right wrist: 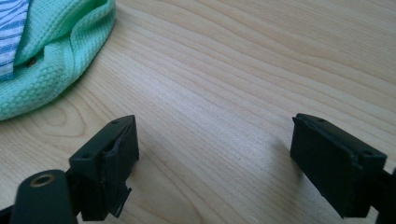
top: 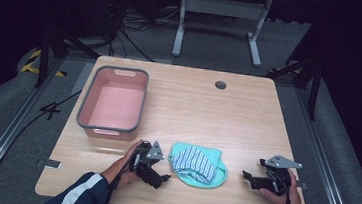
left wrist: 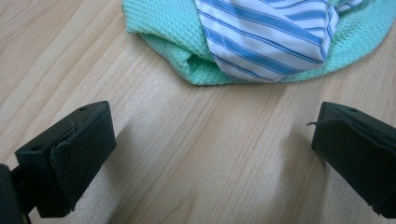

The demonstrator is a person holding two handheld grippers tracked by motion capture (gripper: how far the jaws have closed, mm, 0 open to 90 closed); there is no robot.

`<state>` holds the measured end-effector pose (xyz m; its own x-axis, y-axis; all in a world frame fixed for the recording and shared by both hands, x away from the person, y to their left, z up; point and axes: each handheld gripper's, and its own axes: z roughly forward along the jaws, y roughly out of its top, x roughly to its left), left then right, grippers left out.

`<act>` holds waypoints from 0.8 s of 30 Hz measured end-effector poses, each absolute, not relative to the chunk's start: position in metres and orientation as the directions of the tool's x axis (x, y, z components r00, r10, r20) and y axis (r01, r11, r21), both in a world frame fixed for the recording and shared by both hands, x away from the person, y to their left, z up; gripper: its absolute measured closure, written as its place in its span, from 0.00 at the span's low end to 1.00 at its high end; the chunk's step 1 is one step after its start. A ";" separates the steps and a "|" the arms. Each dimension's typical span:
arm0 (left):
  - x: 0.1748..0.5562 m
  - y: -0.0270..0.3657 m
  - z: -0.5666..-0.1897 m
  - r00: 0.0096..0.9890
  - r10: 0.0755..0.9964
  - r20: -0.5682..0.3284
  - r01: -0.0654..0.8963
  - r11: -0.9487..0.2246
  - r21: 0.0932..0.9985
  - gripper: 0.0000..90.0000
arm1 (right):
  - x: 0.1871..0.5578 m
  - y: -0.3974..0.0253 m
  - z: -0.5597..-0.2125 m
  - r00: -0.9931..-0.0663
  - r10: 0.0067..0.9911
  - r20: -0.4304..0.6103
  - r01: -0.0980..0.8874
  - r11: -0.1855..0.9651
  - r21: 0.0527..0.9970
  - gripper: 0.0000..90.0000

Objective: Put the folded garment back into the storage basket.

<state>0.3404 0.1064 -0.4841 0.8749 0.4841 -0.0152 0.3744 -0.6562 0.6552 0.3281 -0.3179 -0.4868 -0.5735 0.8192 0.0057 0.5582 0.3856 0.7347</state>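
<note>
A mint-green waffle cloth (top: pixel 215 171) lies near the table's front edge, with a blue-and-white striped cloth (top: pixel 193 163) bunched on top of it. My left gripper (top: pixel 164 177) rests just left of the pile, open, its jaws wide apart over bare wood. In the left gripper view the striped cloth (left wrist: pixel 266 37) and green cloth (left wrist: pixel 163 28) lie just beyond the jaws. My right gripper (top: pixel 245 176) sits to the right of the pile, open and holding nothing. The green cloth (right wrist: pixel 56 56) fills the upper-left corner of the right gripper view.
A pink bin with a grey rim (top: pixel 83 110) stands empty at the table's left. A round cable hole (top: pixel 220 84) sits near the back edge. Bare wooden tabletop (top: pixel 208 114) spans the middle and right. A metal frame (top: pixel 217 15) stands on the floor behind.
</note>
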 end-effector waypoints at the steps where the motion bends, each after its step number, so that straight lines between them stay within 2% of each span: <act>1: 0.341 0.107 -0.484 0.877 0.480 -0.016 0.372 -0.657 0.655 0.00 | 0.328 -0.318 -0.487 -0.573 0.819 0.006 0.558 0.386 0.735 0.17; 19: 0.341 0.113 -0.484 0.896 0.444 -0.009 0.342 -0.676 0.653 0.00 | 0.328 -0.318 -0.487 -0.567 0.823 0.009 0.562 0.379 0.735 0.17; 21: 0.343 0.114 -0.482 0.909 0.417 -0.006 0.324 -0.696 0.640 0.01 | 0.328 -0.318 -0.487 -0.569 0.822 0.006 0.561 0.383 0.733 0.17; 23: 0.344 0.115 -0.481 0.913 0.408 -0.006 0.320 -0.706 0.632 0.03 | 0.328 -0.318 -0.486 -0.568 0.823 0.006 0.563 0.384 0.732 0.17; 24: 0.345 0.115 -0.480 0.917 0.400 -0.009 0.316 -0.710 0.629 0.07 | 0.328 -0.318 -0.486 -0.565 0.825 0.007 0.569 0.384 0.727 0.18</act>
<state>0.3448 0.1149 -0.4796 0.9165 0.3998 -0.0094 0.3161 -0.7099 0.6294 0.3280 -0.3176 -0.4857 -0.5647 0.8253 0.0067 0.5693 0.3836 0.7272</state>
